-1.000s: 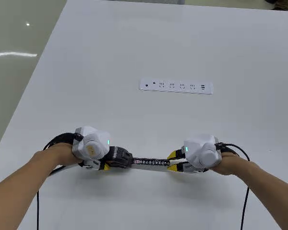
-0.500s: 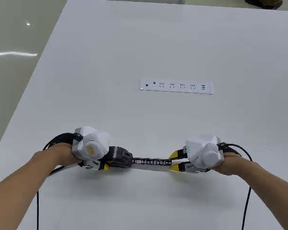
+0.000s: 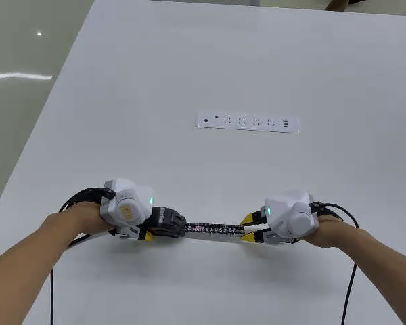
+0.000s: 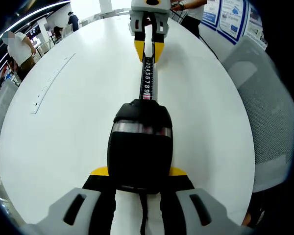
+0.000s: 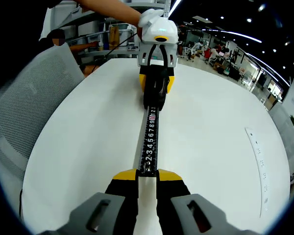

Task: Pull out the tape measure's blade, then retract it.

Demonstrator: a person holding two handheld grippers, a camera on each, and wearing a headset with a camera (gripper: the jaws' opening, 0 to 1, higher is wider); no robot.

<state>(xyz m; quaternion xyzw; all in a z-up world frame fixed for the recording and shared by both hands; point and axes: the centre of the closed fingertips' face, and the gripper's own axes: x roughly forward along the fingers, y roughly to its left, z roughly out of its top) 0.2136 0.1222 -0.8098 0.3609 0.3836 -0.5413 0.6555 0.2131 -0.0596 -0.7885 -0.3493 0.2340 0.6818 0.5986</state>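
Observation:
The black tape measure case [image 3: 165, 221] lies low over the white table near its front edge, and my left gripper [image 3: 147, 233] is shut on it. In the left gripper view the case [image 4: 140, 144] sits between the yellow-tipped jaws. Its blade [image 3: 212, 229] runs out to the right, black with white numbers. My right gripper [image 3: 247, 228] is shut on the blade's end. In the right gripper view the blade [image 5: 150, 142] stretches from my right gripper [image 5: 147, 175] to the case [image 5: 156, 86]. The right gripper [image 4: 148, 49] faces me at the far end in the left gripper view.
A white power strip [image 3: 248, 122] lies flat on the table [image 3: 189, 61] beyond the grippers. Black cables [image 3: 81, 198] trail from both grippers toward the near edge. Grey mesh chairs [image 5: 41, 78] stand beside the table. The floor drops away past the table's left edge.
My right gripper has moved a little to the right, and more of the blade is out of the case. The left gripper and case have stayed put.

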